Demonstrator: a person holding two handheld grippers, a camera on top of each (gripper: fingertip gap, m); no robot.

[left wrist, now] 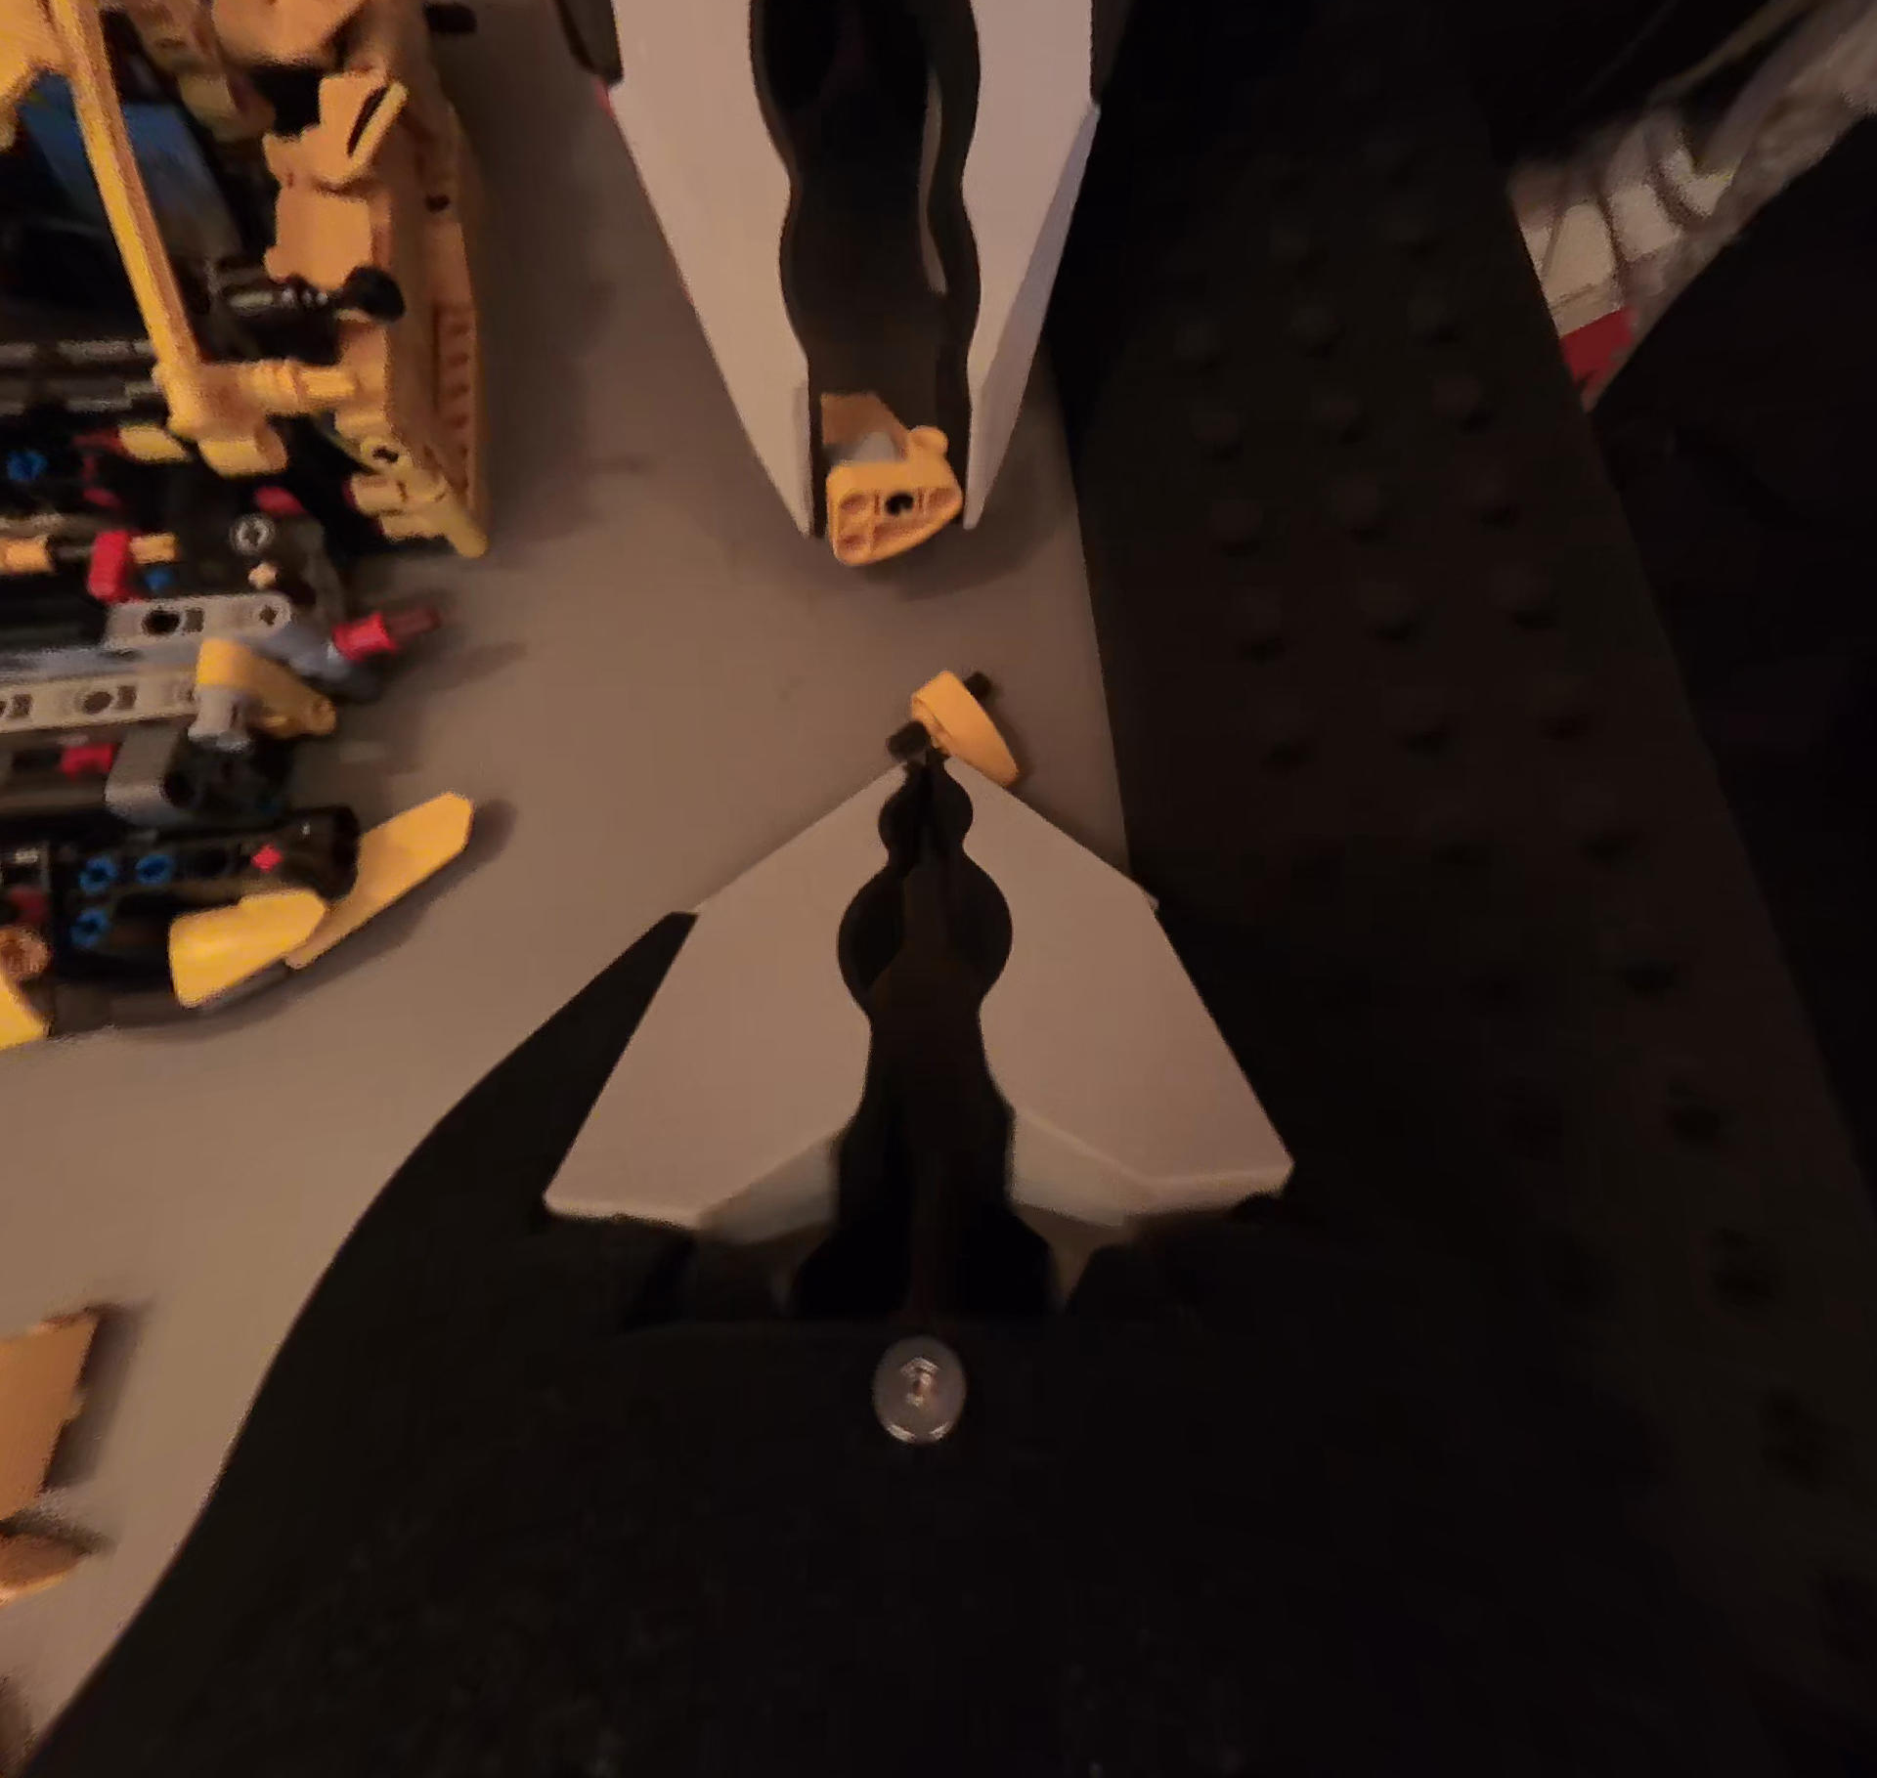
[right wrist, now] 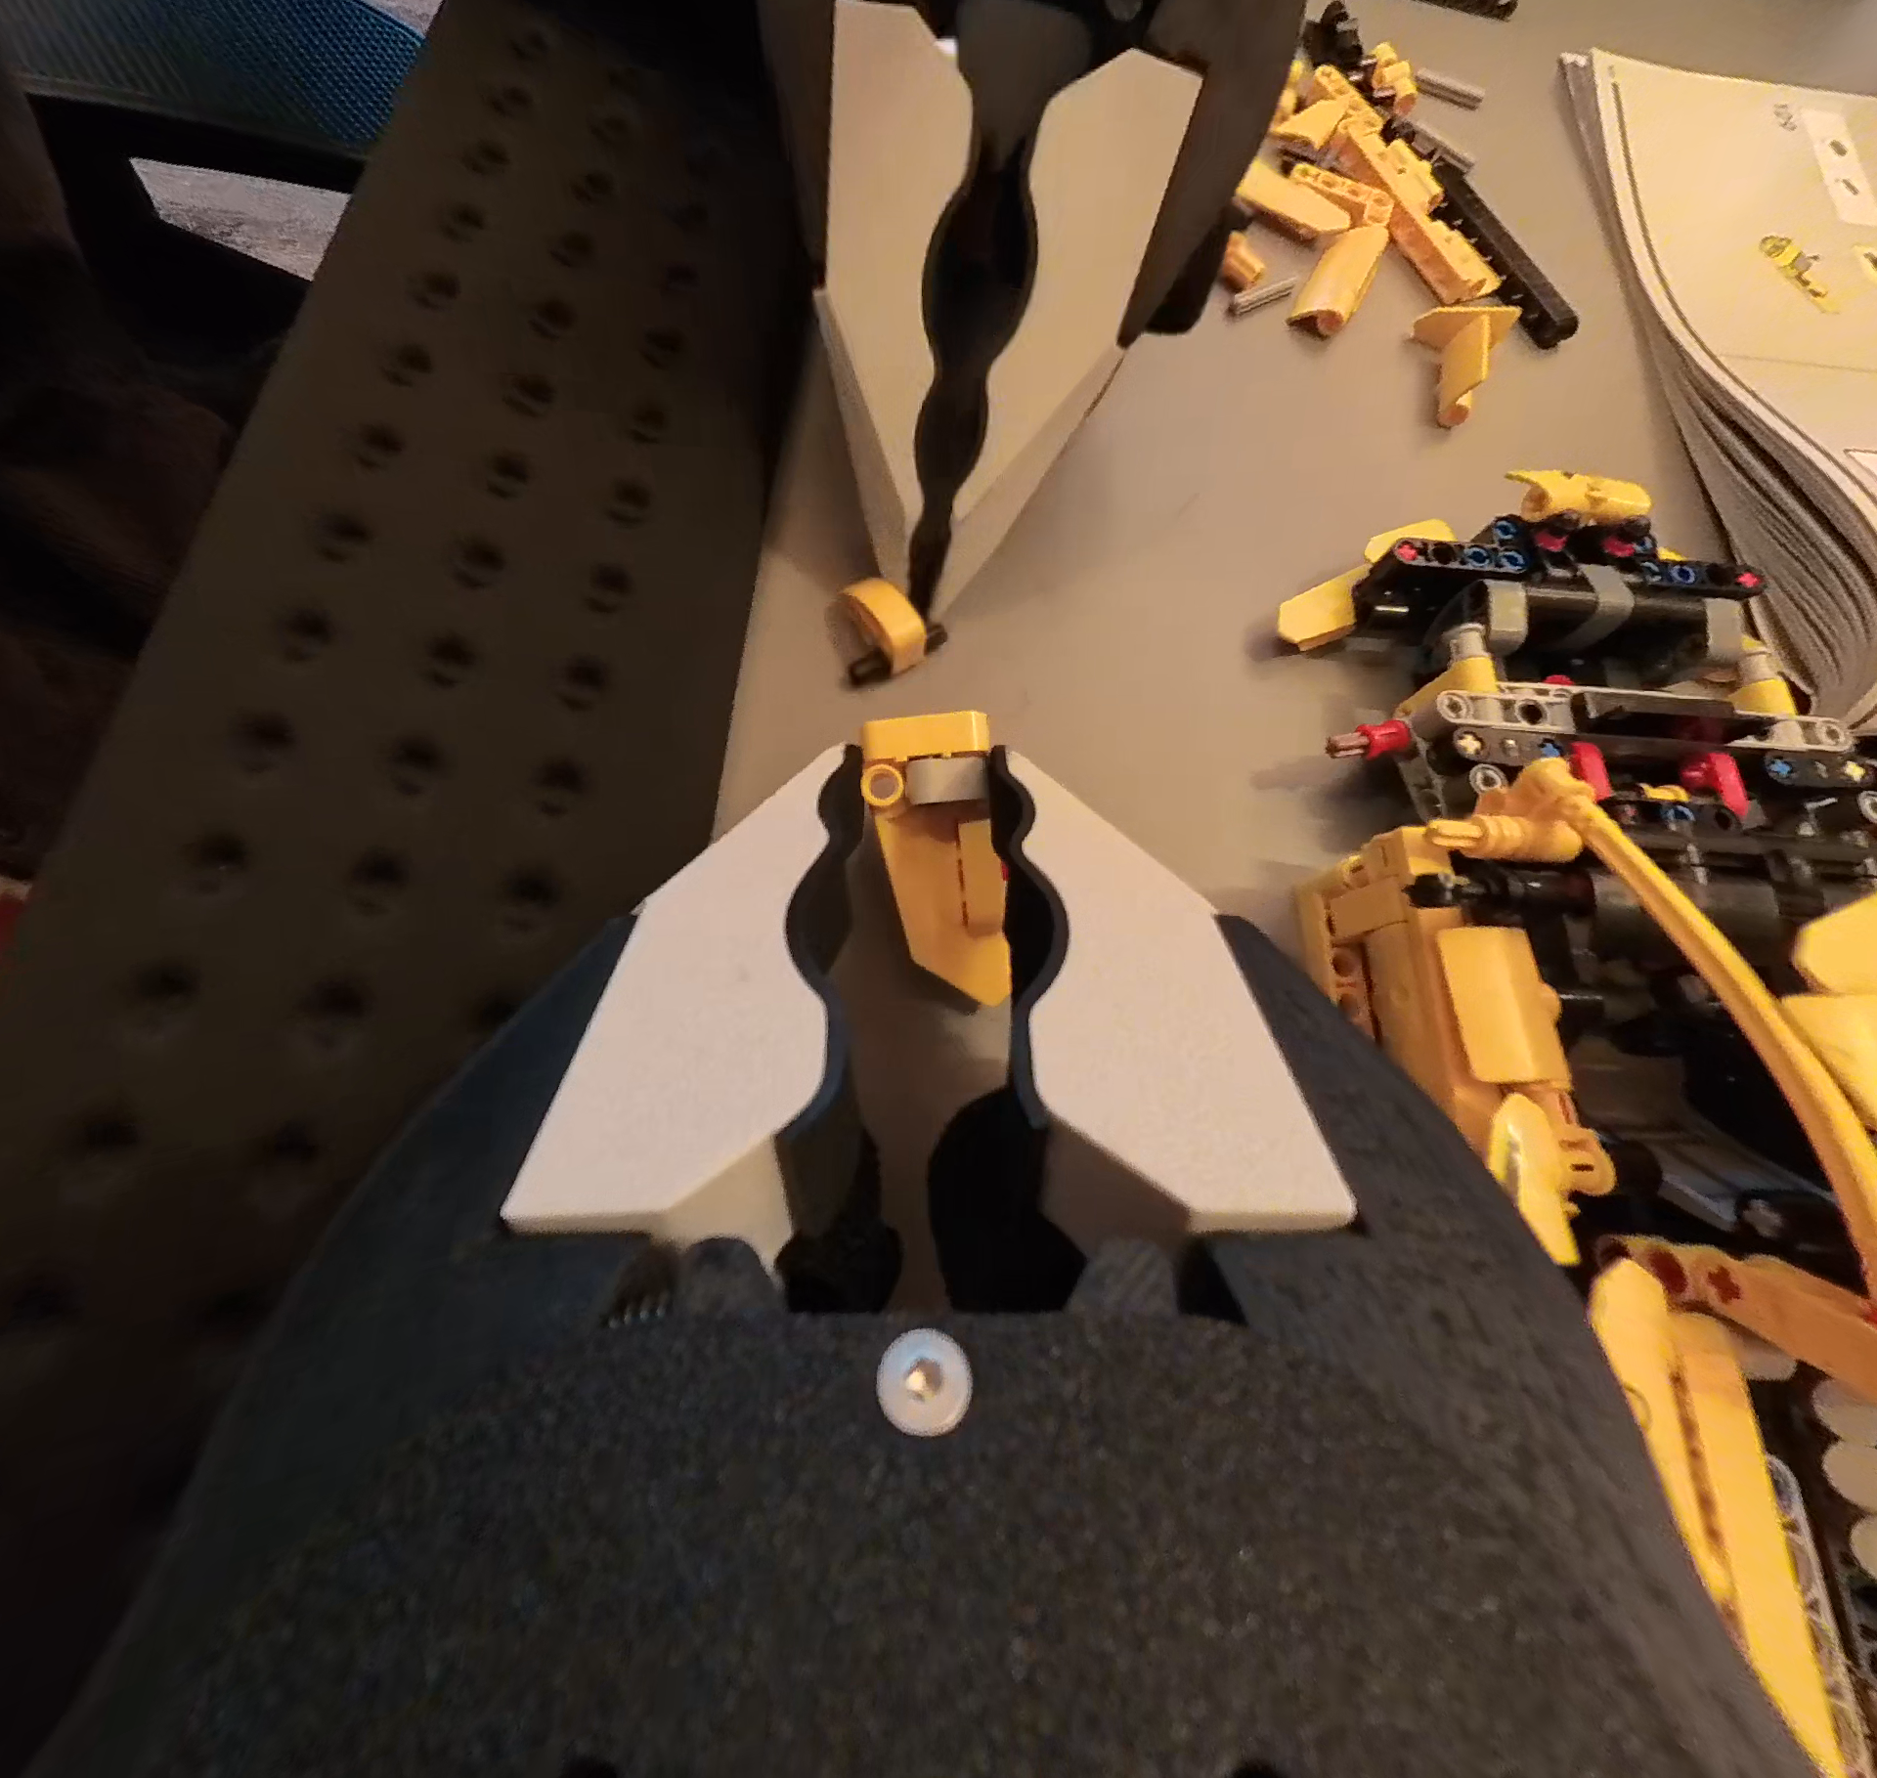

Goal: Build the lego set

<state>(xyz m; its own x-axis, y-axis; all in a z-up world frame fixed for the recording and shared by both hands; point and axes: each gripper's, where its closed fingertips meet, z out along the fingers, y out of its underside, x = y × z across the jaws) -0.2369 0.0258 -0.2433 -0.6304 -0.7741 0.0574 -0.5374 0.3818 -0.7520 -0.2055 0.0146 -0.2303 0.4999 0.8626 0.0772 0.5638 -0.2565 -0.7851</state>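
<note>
- Left gripper, jaws closed, pinches the black pin of a small yellow connector near the table's edge beside a black pegboard.
- Right gripper clamps a yellow sub-assembly, nose-to-nose with the left.
- Both pieces look light, rigid, slippery; best gripped across flat sides.
- The half-built model sits further right.

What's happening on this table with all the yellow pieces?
Someone is building a yellow Lego vehicle using two hand-held claws. The right claw grips a small yellow sub-assembly. The left claw pinches a small yellow connector by its black pin, just above the grey table. The two pieces face each other, not yet joined.
</note>
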